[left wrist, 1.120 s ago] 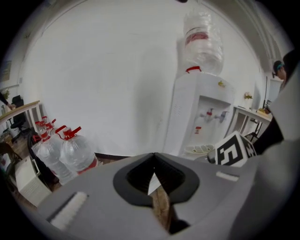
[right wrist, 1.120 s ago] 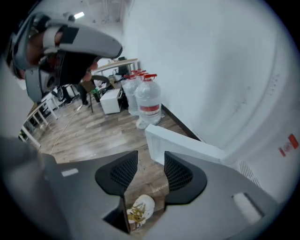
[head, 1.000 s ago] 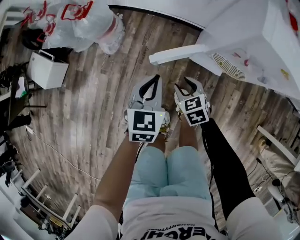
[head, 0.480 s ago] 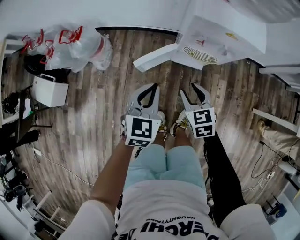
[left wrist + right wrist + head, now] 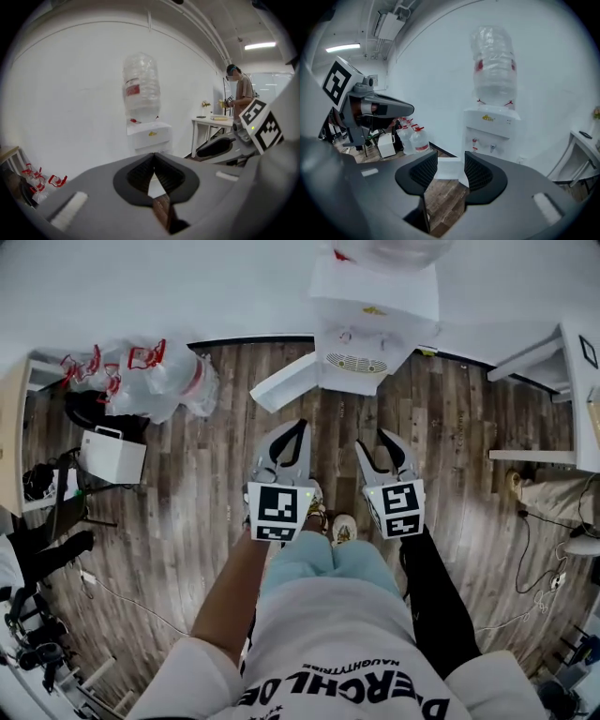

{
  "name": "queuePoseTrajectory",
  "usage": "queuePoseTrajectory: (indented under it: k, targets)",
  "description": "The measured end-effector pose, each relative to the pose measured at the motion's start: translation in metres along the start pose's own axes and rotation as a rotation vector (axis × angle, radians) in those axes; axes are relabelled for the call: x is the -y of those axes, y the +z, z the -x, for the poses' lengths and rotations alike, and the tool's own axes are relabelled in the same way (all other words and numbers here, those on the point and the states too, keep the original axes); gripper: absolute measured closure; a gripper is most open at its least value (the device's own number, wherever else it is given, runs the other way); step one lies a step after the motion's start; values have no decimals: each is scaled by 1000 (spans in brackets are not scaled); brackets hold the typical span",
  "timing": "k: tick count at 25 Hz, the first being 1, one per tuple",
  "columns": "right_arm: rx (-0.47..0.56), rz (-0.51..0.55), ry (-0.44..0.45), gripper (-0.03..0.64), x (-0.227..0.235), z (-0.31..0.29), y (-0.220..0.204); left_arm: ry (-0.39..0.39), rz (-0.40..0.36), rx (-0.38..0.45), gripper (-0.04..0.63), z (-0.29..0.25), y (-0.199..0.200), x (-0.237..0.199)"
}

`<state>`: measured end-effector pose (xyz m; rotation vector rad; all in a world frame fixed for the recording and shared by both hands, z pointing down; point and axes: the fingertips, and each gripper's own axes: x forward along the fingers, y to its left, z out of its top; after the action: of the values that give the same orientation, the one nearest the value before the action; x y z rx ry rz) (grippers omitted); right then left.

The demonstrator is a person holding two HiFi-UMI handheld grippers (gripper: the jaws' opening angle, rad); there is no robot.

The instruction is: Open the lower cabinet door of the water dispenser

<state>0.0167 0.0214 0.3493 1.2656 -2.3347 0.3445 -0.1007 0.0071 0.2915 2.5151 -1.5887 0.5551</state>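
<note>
I'm in white tee (image 5: 349,638) w/ blk print, lt-blue shorts (image 5: 323,563), blk R sleeve (image 5: 439,610); L claw (image 5: 300,425) & R claw (image 5: 372,439) grey, b/w markers.

Looks like a lab-ish workroom: bare white walls (image 5: 70,93), grey wood-plank floor (image 5: 187,493), white bottle-topped water dispenser (image 5: 373,329), ceiling strip light (image 5: 259,45), spare clear water jugs (image 5: 417,138), white worktop (image 5: 211,121).

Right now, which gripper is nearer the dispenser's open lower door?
Left. The left gripper is just short of the door, in line with it; the right gripper sits off to its right.
</note>
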Motion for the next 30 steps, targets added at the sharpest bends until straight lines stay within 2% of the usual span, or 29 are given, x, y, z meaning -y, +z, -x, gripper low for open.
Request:
queuePoseTrajectory:
  k: [5, 12, 20, 30]
  targets:
    - [95, 9, -26, 456, 16, 68, 19, 14, -11, 49, 540, 35, 36, 51]
    - [178, -2, -67, 456, 37, 155, 19, 8, -28, 83, 540, 77, 56, 104]
    - [225, 21, -99, 456, 42, 208, 21, 18, -52, 152, 540, 105, 89, 120]
    - [269, 36, -91, 456, 38, 216, 42, 22, -48, 211, 540, 118, 116, 120]
